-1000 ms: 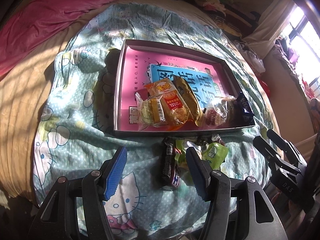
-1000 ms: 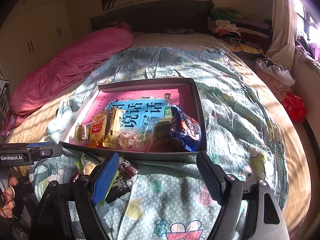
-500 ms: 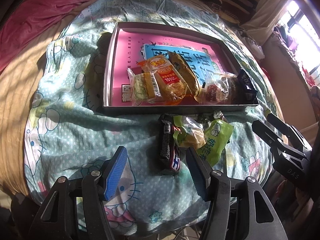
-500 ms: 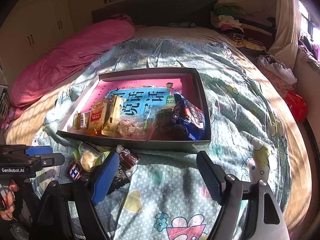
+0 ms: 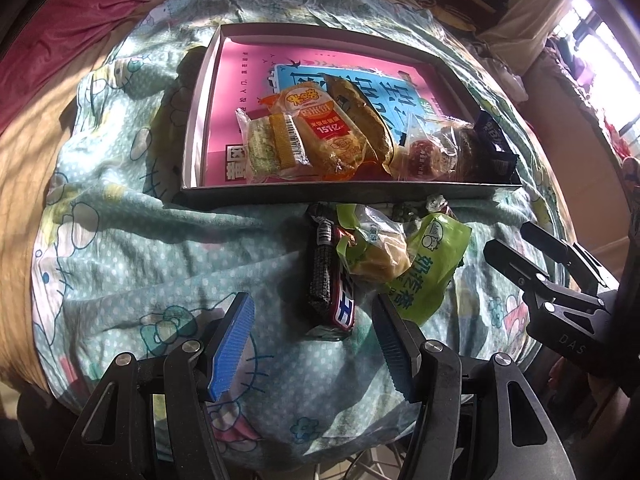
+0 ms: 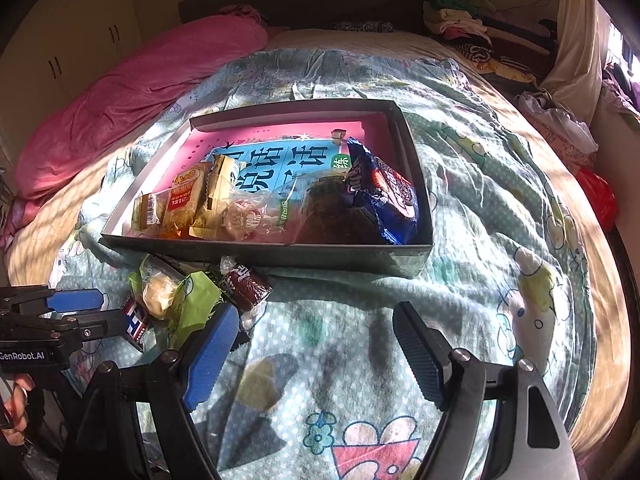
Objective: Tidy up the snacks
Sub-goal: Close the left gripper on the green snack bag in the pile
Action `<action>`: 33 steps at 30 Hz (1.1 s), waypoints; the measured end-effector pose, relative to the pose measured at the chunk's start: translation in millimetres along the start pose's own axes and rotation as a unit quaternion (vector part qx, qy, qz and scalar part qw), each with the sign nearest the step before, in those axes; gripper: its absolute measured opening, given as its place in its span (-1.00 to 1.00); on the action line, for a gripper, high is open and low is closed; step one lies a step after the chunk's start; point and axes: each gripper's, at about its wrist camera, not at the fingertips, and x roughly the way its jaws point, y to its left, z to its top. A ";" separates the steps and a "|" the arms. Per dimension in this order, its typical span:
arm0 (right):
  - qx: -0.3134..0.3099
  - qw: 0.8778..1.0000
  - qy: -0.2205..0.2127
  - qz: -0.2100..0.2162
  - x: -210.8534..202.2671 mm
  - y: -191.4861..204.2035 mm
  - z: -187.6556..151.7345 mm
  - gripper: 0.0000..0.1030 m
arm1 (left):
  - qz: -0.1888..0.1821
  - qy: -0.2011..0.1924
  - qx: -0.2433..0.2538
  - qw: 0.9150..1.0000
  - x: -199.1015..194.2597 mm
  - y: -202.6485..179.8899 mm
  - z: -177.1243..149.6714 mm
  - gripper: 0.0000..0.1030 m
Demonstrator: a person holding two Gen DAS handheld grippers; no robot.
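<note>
A shallow grey box (image 5: 352,194) (image 6: 280,254) with a pink and blue book on its floor lies on the bed and holds several wrapped snacks, among them an orange pack (image 5: 324,130) and a blue cookie bag (image 6: 384,196). In front of the box lie loose snacks: a dark chocolate bar (image 5: 326,276), a green-wrapped cake (image 5: 376,248) (image 6: 160,294), a green packet (image 5: 430,268) and a small brown packet (image 6: 246,286). My left gripper (image 5: 314,334) (image 6: 80,308) hangs open just above the chocolate bar's near end. My right gripper (image 6: 316,334) (image 5: 528,248) is open over bare quilt, right of the loose snacks.
A cartoon-print teal quilt (image 6: 480,220) covers the bed. A pink blanket (image 6: 132,92) is bunched at the far left, folded clothes (image 6: 472,28) pile at the far right. The bed's near edge (image 5: 280,456) runs just below the grippers.
Both grippers have sunk toward the quilt and tilted further down. The loose snacks and the box now appear larger and higher in both views. Neither gripper's opening has changed.
</note>
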 end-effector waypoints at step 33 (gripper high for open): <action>-0.004 0.999 0.030 0.043 30.7 7.7 7.4 0.53 | -0.010 -0.011 0.081 0.997 23.5 -39.3 20.8 -0.11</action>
